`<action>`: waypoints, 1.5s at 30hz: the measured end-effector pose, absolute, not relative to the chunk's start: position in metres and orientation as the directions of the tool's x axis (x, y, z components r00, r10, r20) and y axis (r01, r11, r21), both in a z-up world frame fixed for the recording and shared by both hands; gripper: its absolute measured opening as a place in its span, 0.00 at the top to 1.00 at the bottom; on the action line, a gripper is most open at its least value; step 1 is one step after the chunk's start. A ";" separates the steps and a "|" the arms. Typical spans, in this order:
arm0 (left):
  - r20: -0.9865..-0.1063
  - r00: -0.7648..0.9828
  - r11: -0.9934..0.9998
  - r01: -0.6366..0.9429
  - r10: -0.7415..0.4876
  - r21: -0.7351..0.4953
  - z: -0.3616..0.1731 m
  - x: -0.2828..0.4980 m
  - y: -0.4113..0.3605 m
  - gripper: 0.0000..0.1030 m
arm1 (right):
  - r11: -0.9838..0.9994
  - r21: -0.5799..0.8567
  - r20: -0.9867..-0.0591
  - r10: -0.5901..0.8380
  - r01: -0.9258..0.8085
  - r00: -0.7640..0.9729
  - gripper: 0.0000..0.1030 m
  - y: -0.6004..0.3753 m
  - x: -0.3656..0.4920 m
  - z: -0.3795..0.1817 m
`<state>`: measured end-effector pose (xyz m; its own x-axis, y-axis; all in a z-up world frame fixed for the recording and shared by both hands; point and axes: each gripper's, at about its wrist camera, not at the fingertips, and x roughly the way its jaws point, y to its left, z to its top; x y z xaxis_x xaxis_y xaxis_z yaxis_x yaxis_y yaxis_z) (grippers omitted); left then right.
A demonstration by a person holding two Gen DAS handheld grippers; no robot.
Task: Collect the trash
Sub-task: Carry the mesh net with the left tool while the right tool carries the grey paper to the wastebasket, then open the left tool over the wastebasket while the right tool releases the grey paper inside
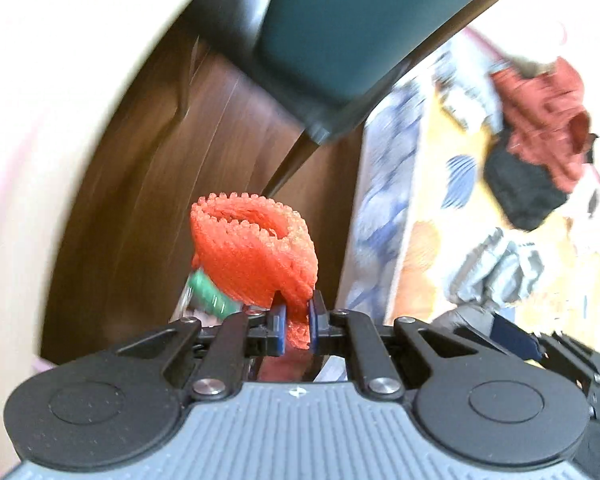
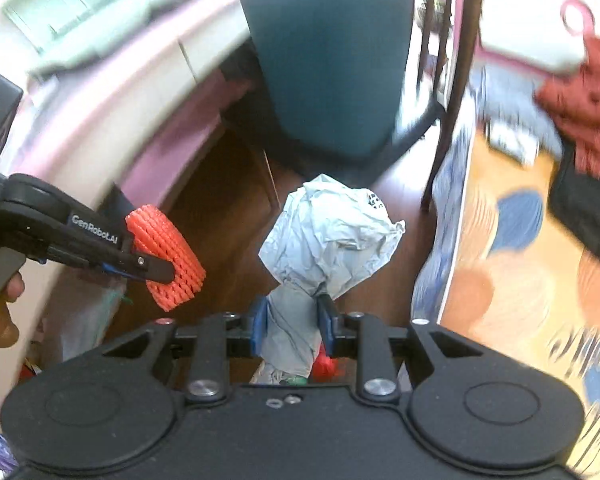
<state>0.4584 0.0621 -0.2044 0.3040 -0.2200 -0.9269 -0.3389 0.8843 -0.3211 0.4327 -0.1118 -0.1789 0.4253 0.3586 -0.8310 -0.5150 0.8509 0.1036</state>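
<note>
My left gripper [image 1: 297,326] is shut on an orange foam net sleeve [image 1: 256,256], which sticks up past the blue pads over the wooden floor. From the right wrist view the same left gripper [image 2: 156,270] shows at the left, held by a hand, with the orange net [image 2: 168,256] in its fingers. My right gripper [image 2: 293,326] is shut on a crumpled grey plastic bag [image 2: 328,236] that bulges out ahead of the jaws. A dark teal bin [image 2: 332,64] stands on the floor beyond both; in the left wrist view the bin [image 1: 352,28] is at the top.
A bed with a yellow, blue-patterned cover [image 2: 512,248] runs along the right, with red cloth [image 2: 588,108] and black cloth [image 2: 588,208] on it. A dark chair frame [image 2: 452,92] stands next to the bin. A pale counter edge [image 2: 112,92] curves along the left.
</note>
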 end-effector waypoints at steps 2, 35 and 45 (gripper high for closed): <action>-0.911 0.352 0.895 -0.302 -0.214 -0.327 -0.170 0.469 0.061 0.90 | 0.841 0.100 -0.804 0.383 -0.531 0.455 0.74 -0.107 0.444 -0.148; -0.909 0.417 0.911 -0.379 0.010 -0.164 -0.073 0.785 0.062 0.90 | 0.735 0.051 -0.746 0.479 -0.676 0.463 0.74 -0.041 0.736 -0.102; -0.957 0.290 0.903 -0.415 0.014 -0.112 -0.128 0.808 0.055 0.90 | 0.709 0.048 -0.789 0.459 -0.704 0.408 0.71 -0.032 0.748 -0.134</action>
<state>0.8084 0.0546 -0.1277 0.2897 0.0143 -0.9570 -0.4153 0.9028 -0.1122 0.7484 -0.0323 -0.1338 0.4076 0.4589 -0.7895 -0.7040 0.7085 0.0484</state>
